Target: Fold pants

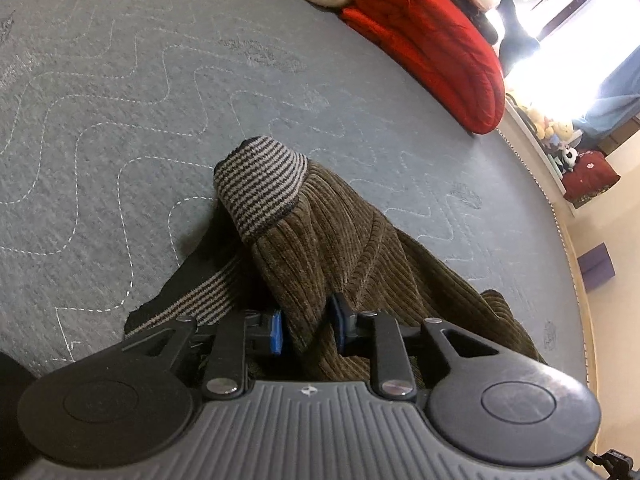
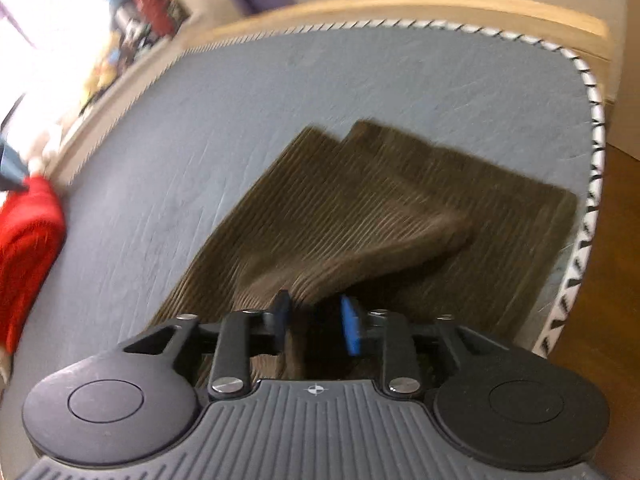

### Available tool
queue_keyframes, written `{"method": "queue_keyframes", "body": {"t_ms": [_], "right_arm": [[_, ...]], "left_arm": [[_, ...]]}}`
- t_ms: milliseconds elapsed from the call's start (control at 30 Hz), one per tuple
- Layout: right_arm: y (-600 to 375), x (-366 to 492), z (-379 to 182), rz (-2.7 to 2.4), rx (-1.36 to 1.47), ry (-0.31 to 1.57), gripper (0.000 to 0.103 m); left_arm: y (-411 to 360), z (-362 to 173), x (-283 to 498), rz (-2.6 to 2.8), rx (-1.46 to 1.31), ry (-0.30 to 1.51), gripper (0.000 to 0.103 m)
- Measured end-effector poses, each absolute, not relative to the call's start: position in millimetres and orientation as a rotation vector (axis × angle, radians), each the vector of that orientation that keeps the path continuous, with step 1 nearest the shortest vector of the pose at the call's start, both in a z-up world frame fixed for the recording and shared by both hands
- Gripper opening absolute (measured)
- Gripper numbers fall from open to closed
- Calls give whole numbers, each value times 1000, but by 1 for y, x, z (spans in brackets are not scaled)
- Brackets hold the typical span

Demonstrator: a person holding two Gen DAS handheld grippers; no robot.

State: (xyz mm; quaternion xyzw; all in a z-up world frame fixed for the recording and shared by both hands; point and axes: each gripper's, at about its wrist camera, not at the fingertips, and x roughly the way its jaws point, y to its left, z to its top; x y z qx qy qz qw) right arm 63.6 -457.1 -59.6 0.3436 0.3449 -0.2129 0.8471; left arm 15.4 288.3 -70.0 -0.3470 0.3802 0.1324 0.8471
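Risk: the brown corduroy pants [image 1: 340, 248] can slump out of the fold. The left tool [image 1: 308, 330] stands at a narrow gap with a ridge of corduroy between its blue pads [image 1: 276, 332], but whether the pads press on it cannot be told from this view. If the ridge is free, the bunched waist end, with its striped waistband [image 1: 260, 184] turned up and over, is likely to unroll or slide when the tool lifts away. In the right wrist view the right tool [image 2: 316, 326] is also partly apart; cloth lies against its left pad, while the right pad [image 2: 352, 330] stands clear of it. The upper leg layer [image 2: 352, 224] sits skewed over the lower one, so the edges probably settle misaligned. The lower layer reaches close to the bed edge [image 2: 592, 184] and could drag over it.

Pose: both tools point forward and downward at the grey quilted bed [image 1: 120, 120], low over the cloth. The pants lie near the bed's right edge, well apart from the red folded quilt [image 1: 432, 48] at the far edge.
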Motion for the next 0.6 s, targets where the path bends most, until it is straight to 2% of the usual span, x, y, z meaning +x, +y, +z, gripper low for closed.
{"method": "queue_keyframes", "body": {"t_ms": [300,467,600], "right_arm": [[-509,26,-82,-488,985,595,36],[-526,28,-106,-435,1211,559,40],[-526,38,-113,-452,1278,563,40]], "left_arm": [[278,-72,25,294,-664,817,28],[277,-71,24,301,-662,795,28],[278,-71,22,312,-664,781,31]]}}
